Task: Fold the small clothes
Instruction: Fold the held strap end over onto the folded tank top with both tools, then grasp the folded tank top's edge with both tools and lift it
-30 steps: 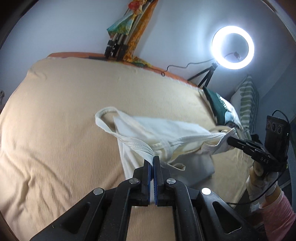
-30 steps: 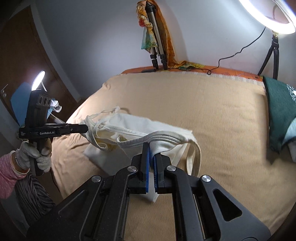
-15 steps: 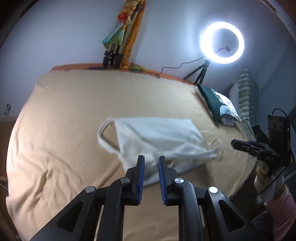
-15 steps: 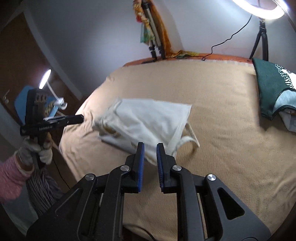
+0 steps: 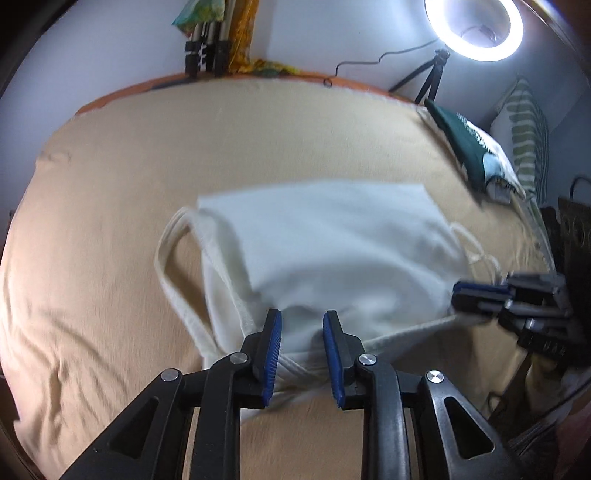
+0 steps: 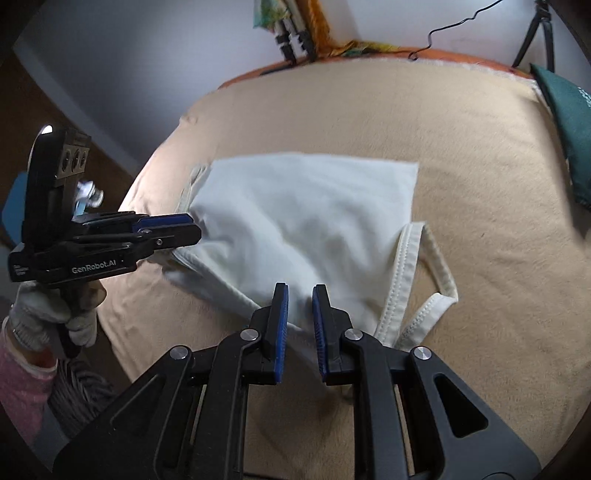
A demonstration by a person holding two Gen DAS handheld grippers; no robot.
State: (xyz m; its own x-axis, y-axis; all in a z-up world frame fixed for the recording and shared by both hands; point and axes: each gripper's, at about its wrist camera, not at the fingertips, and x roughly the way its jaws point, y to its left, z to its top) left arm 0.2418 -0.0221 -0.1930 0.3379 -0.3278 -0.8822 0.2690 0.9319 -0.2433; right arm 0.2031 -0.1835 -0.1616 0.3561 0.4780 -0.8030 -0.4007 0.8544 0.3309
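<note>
Two grippers hang over one bed (image 5: pixel 110 206) spread with a tan blanket, and between them lies one white garment (image 5: pixel 332 251), a small sleeveless top folded over on itself, flat on the blanket near the bed's front edge. The left gripper (image 5: pixel 301 332) has just been letting its fingers apart; its blue pads stand at a narrow gap above the garment's near hem and press on nothing, though cloth shows through the gap. The right gripper (image 6: pixel 299 306) has also just been opening and now holds its fingers a little apart, likewise gripping nothing, poised over the garment's near corner. I count two strap loops at each end of the top: one pair (image 6: pixel 424 280) shows clearly in the right wrist view, with stitched edges, while the pair at the far end is thin and smeared in the left wrist view. One gloved hand (image 6: pixel 55 314) with a pink sleeve holds the left gripper's handle; the other hand is mostly cut off at the frame's edge. One ring light (image 5: pixel 474 27) glows on its small tripod behind the bed, one bundle of folded tripod legs (image 5: pixel 207 55) leans on the wall with bright cloth draped over it, and one dark green garment (image 5: pixel 465 147) lies at the bed's side beside a striped pillow (image 5: pixel 524 140). Both views are blurred, so the top's inner folds are hard to make out.
</note>
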